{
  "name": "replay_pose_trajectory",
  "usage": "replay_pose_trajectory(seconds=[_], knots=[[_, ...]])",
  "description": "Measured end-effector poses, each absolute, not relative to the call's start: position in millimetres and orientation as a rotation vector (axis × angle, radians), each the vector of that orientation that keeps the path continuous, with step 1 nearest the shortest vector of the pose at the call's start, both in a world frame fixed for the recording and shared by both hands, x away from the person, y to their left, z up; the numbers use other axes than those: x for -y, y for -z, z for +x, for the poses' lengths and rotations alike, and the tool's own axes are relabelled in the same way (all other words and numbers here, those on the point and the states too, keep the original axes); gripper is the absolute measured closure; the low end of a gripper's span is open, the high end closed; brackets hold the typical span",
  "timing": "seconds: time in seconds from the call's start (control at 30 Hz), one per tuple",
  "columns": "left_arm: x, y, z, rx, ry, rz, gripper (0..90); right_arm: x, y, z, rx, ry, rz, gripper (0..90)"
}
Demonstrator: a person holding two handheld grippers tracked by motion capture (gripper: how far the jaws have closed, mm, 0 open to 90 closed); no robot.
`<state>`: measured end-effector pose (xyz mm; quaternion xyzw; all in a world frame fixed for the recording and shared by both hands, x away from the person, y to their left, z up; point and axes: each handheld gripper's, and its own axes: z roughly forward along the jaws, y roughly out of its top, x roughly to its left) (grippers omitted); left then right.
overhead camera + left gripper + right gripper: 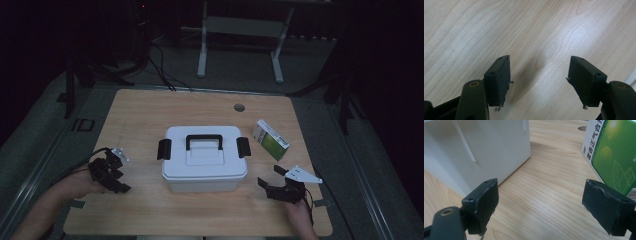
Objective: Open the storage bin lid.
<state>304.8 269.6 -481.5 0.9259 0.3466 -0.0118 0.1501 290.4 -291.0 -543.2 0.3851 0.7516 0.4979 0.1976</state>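
The white plastic storage box [204, 159] stands at the middle of the light wood-grain surface [150, 112]; it is rectangular with chamfered corners, smooth-walled, its lid shut, with a black carry handle [204, 141] lying flat on top and a black latch [164, 149] at each short end. What it contains cannot be told, since the lid hides the inside. Just beyond the box's far right corner lies a small cardboard carton [270, 139], green and white with a printed leaf pattern, flat on the surface and apart from the box. The left gripper [120, 176] rests low at the box's left side, clear of it; its fingers [498, 80], blocky black pads with worn edges, stand well apart over bare wood and hold nothing. The right gripper [270, 178] sits near the box's near right corner; its fingers [483, 203] are spread wide and empty, with the box wall to one side and the carton to the other, touching neither.
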Motion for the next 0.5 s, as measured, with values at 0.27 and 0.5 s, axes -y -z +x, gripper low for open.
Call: replay_pose_trajectory(seconds=[0.27, 0.5], knots=[[-269.3, 463.7, 308.2, -0.962, 0.044, 2.678, 34.7, 289.1, 544.7, 290.2, -2.119, -1.376, 1.069, 13.4], [-259.9, 438.5, 310.4, -0.907, 0.013, 2.696, 34.7, 288.0, 544.8, 290.0, -2.127, -1.373, 1.066, 13.4]])
